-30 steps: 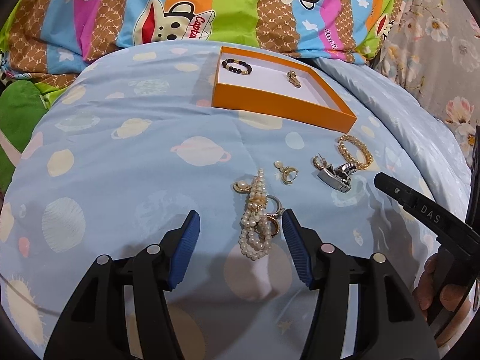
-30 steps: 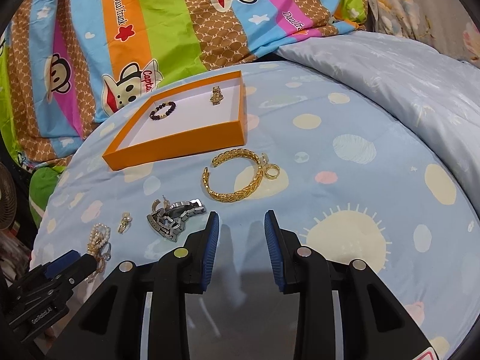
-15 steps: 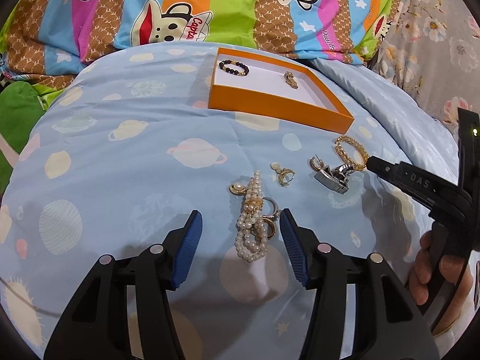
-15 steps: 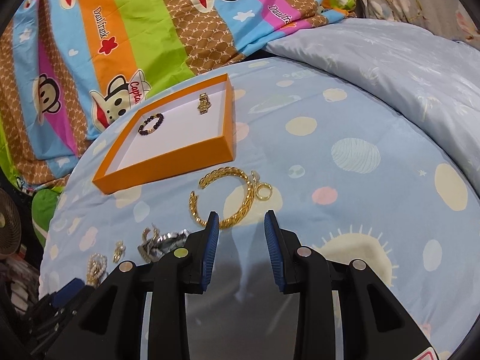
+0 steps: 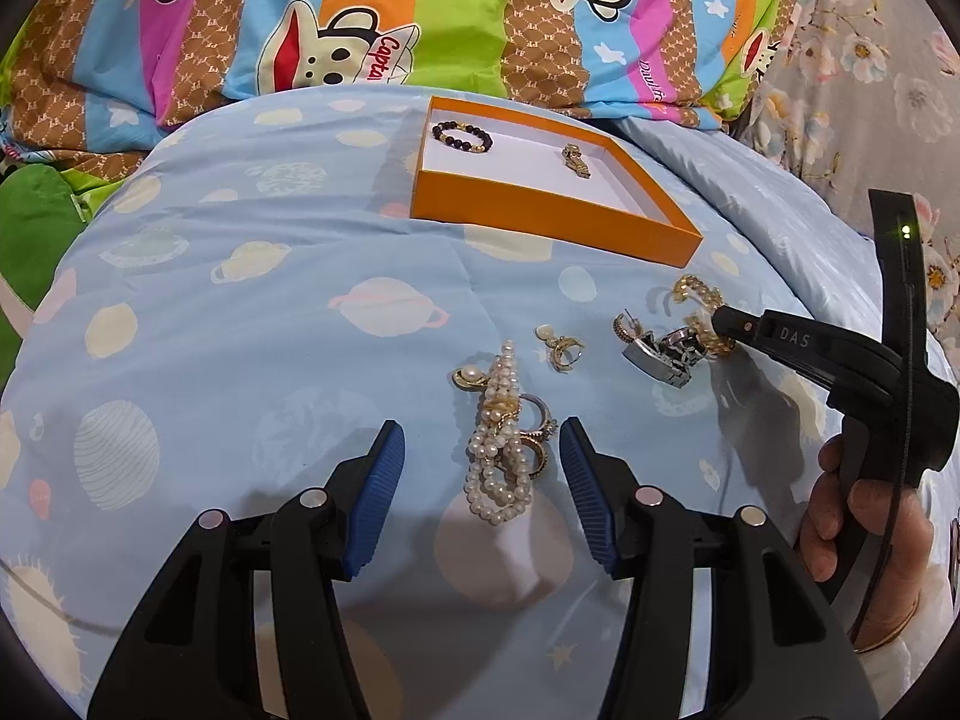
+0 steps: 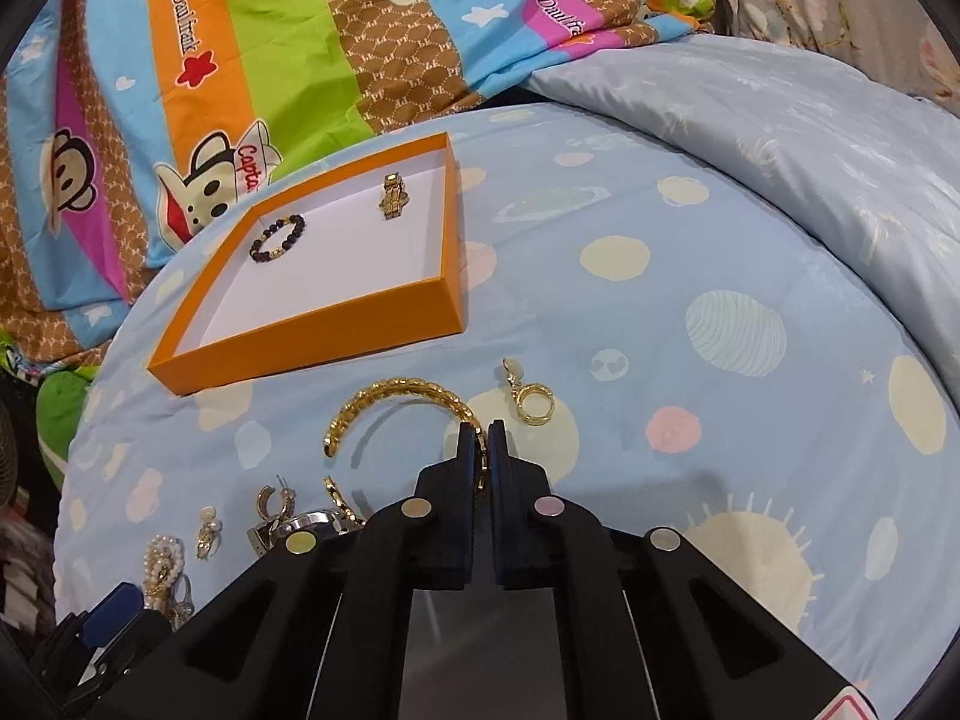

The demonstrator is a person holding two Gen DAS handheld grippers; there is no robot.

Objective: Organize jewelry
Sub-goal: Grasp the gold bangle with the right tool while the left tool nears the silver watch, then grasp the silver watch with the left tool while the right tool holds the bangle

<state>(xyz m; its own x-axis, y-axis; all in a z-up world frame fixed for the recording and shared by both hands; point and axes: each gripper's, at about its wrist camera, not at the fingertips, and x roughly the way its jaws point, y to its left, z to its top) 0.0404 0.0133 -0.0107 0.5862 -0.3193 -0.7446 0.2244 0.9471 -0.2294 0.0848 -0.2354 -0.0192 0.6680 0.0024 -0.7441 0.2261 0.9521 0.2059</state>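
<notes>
So there's one orange tray [image 6: 312,333] sitting on the light blue planet-print blanket [image 6: 690,252], and it's got two pieces in it: one dark bead bracelet [image 6: 277,238] toward its far left corner and one small gold watch-band piece [image 6: 393,197] toward the far right, well apart from each other. Everything else is loose on the blanket in front of the tray. The right gripper [image 6: 486,450] has its jaws squeezed together on the gold chain bangle [image 6: 384,399], pinching one side of the open loop while the rest of it curves off to the left. Just right of that lies one gold hoop earring with a pale drop [image 6: 527,396], not touching the bangle. The left gripper [image 5: 480,480] has its two blue pads spread wide apart, hovering on either side of one pearl bracelet [image 5: 501,450] that's tangled up with a couple of rings; can't count those exactly. Beside the pearls there's one more gold earring with a pearl [image 5: 561,345], and farther right one silver watch clasp [image 5: 660,354] with a small gold hoop [image 5: 624,330] next to it. A striped cartoon monkey quilt [image 5: 360,30] is bunched up behind the tray.
</notes>
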